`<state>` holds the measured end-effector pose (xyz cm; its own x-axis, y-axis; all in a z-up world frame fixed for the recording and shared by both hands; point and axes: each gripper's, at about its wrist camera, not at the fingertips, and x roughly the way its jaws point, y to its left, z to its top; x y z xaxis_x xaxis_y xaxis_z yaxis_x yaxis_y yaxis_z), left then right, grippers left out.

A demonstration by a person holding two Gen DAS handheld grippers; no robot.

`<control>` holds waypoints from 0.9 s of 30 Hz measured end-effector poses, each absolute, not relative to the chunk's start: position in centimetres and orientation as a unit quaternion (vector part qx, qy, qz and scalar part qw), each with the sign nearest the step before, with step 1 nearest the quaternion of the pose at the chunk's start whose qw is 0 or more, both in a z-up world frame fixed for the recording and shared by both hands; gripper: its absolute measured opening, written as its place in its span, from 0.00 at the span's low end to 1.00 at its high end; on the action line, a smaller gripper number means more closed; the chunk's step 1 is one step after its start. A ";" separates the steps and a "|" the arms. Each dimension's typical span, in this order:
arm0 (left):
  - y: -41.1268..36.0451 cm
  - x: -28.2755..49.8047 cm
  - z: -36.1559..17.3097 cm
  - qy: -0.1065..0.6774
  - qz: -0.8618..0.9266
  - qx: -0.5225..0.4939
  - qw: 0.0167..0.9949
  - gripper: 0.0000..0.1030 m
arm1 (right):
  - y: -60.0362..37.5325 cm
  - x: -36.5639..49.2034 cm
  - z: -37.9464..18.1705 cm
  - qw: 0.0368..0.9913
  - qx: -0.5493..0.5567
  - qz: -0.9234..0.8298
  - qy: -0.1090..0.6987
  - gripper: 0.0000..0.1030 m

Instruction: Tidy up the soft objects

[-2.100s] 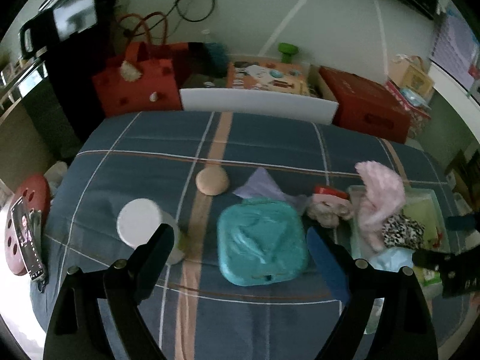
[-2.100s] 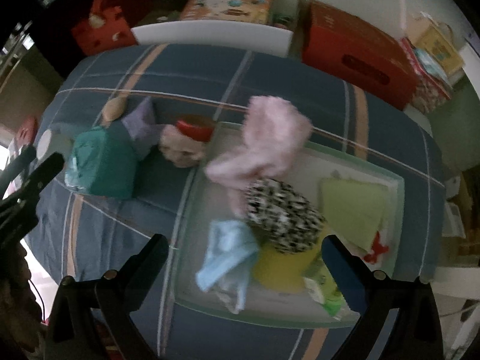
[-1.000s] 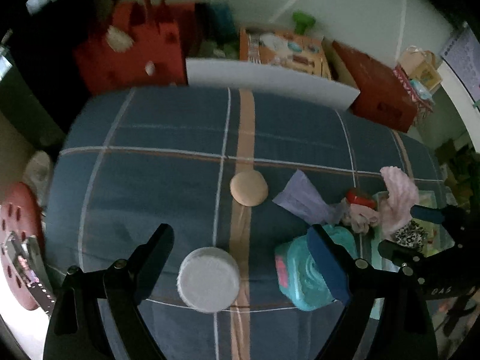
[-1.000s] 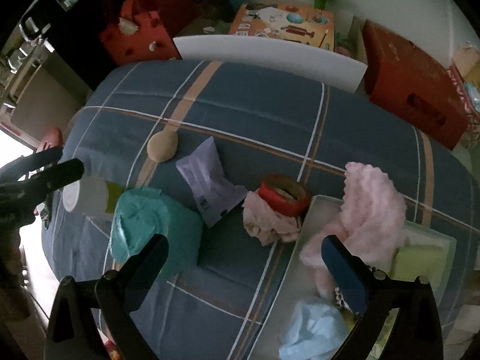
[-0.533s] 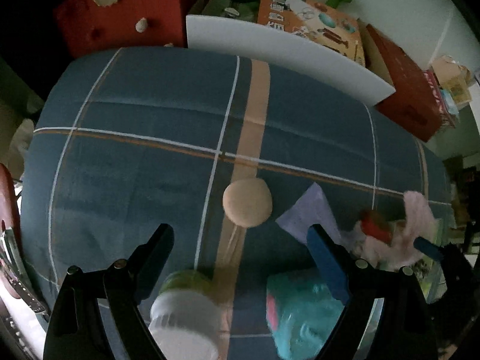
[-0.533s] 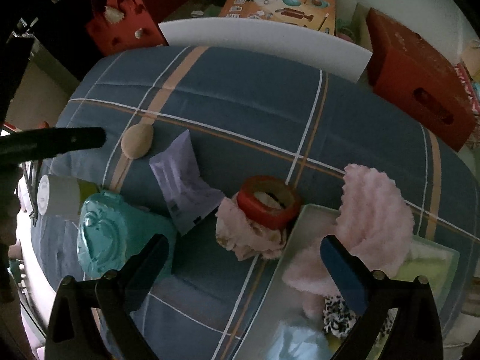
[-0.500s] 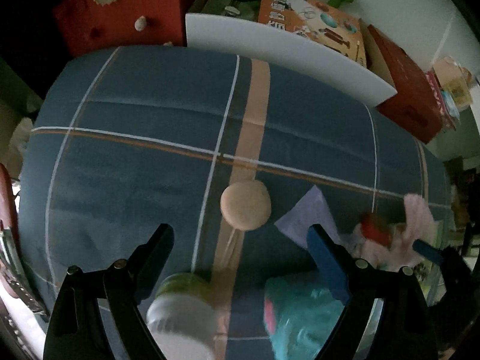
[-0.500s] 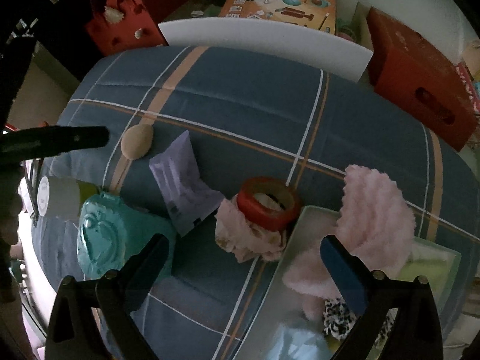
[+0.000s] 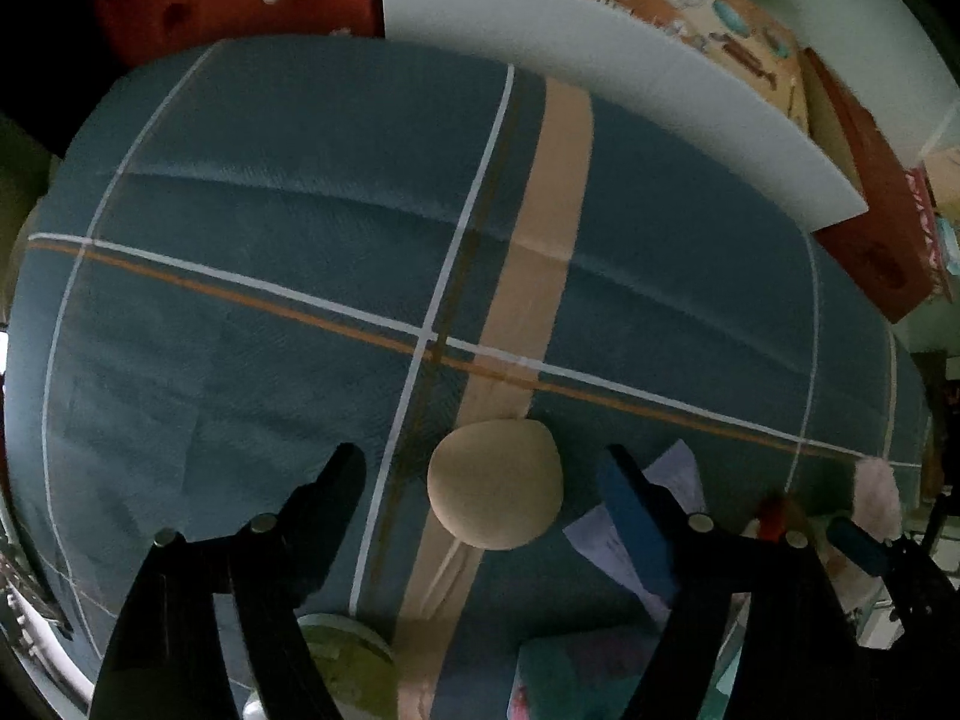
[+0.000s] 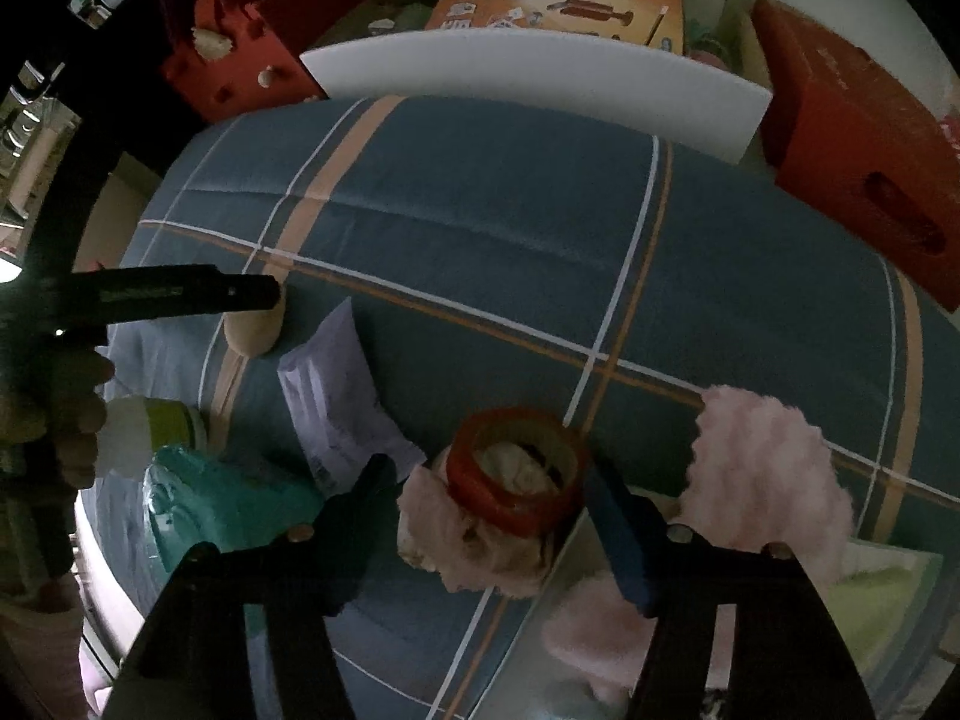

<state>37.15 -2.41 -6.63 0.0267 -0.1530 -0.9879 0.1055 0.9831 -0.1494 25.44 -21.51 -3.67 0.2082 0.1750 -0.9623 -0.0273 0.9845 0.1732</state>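
Between closing left gripper [image 9: 483, 471] jaws: smooth, rounded tan puff [image 9: 495, 483], seemingly untouched.

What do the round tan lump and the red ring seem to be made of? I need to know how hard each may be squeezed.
The round tan lump looks like soft foam or dough: matte, smooth, slightly uneven outline. The red ring looks like glossy hard plastic or a tape roll: it shows a sheen and a clean, rigid rim. Neither is certain.
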 end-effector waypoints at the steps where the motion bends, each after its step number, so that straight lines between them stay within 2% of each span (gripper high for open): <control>1: -2.6 37.3 -6.9 0.693 -0.089 -0.014 0.715 0.78 | -21.4 25.5 -3.9 0.773 0.057 0.069 0.628 0.60; 4: -2.9 37.6 -7.5 0.693 -0.080 -0.004 0.716 0.75 | -21.0 25.8 -4.5 0.768 0.048 0.072 0.634 0.52; 12: -4.1 38.1 -7.8 0.690 -0.073 0.020 0.720 0.67 | -20.1 26.4 -5.9 0.756 0.042 0.079 0.649 0.45; 14: -4.2 38.1 -7.6 0.687 -0.072 0.026 0.723 0.60 | -19.7 26.5 -6.3 0.752 0.037 0.080 0.653 0.42; 16: -4.3 38.2 -7.6 0.683 -0.070 0.028 0.726 0.51 | -19.6 26.6 -6.5 0.750 0.040 0.083 0.655 0.34; 19: -4.3 38.1 -7.4 0.681 -0.069 0.023 0.729 0.42 | -19.6 26.7 -6.6 0.752 0.050 0.084 0.652 0.27; 27: -2.4 37.3 -5.9 0.668 -0.075 -0.005 0.740 0.39 | -20.0 26.2 -5.2 0.762 0.069 0.089 0.638 0.18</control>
